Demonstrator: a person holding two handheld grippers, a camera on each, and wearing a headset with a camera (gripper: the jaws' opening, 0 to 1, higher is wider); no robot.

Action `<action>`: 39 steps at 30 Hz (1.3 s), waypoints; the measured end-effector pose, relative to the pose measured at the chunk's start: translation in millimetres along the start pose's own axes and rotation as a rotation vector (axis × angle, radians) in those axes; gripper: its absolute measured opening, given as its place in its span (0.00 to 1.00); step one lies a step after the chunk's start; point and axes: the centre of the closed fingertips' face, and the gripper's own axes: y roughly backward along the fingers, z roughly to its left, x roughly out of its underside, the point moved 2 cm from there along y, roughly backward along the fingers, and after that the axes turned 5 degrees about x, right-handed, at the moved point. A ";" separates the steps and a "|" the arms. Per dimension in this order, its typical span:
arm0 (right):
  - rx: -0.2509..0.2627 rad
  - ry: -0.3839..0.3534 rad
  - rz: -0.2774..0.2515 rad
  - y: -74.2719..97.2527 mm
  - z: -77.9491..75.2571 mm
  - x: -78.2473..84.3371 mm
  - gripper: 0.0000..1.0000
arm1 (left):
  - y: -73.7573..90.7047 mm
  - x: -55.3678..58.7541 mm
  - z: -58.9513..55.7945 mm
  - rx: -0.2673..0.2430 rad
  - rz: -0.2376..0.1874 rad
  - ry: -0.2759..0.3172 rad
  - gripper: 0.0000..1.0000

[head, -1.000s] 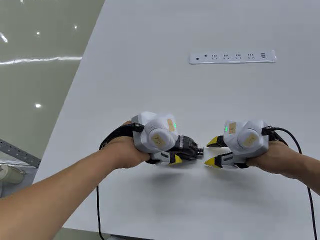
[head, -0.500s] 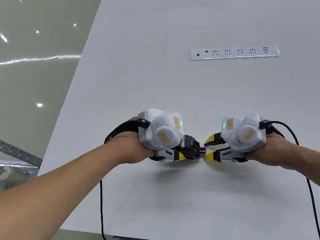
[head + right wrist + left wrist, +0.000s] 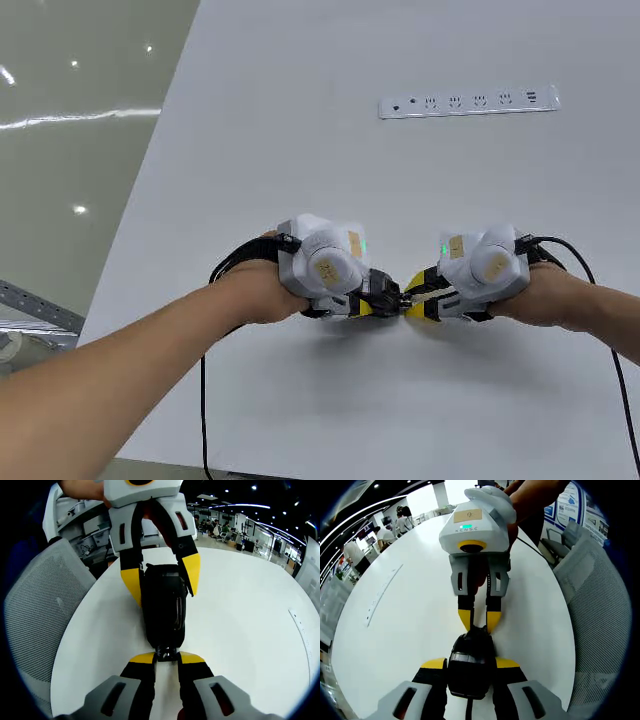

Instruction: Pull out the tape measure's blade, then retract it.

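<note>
The left gripper (image 3: pixel 470 663) is clamping the tape measure (image 3: pixel 164 607) by its two broad sides, with the yellow-tipped jaws pressing flat against the case. The case is small, black and rounded at the corners. In the left gripper view its upper face is carrying a glossy dark panel that is catching the light. In the right gripper view a narrow slot is running lengthwise down the face turned to the camera. At the case's mouth a small metal end hook is sticking out, and the right gripper (image 3: pixel 167 658) is closing its yellow tips on that hook from either side. No length of blade is showing between the hook and the case.

In the head view the two grippers are meeting nose to nose, with the tape measure held between them just above the near part of the white desk (image 3: pixel 300 100). A white power strip (image 3: pixel 468 103) is lying well apart from them, toward the far side.
</note>
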 end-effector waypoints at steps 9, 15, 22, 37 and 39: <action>0.003 0.029 0.006 0.1 1.1 -0.1 0.12 | 0.2 0.2 -0.2 0.011 -0.001 -0.016 0.30; 0.006 0.045 0.007 1.7 0.2 0.8 0.11 | 0.1 0.2 -0.5 0.013 0.006 -0.022 0.29; 0.004 0.045 0.005 3.8 0.0 2.4 0.11 | 0.1 -0.3 -0.5 0.011 0.007 -0.019 0.29; 0.007 0.023 0.009 17.2 -0.7 13.0 0.11 | 0.3 0.0 0.5 0.012 0.008 -0.010 0.29; 0.008 0.022 0.009 20.0 -0.8 15.1 0.11 | 0.2 0.0 0.5 0.012 0.010 -0.011 0.29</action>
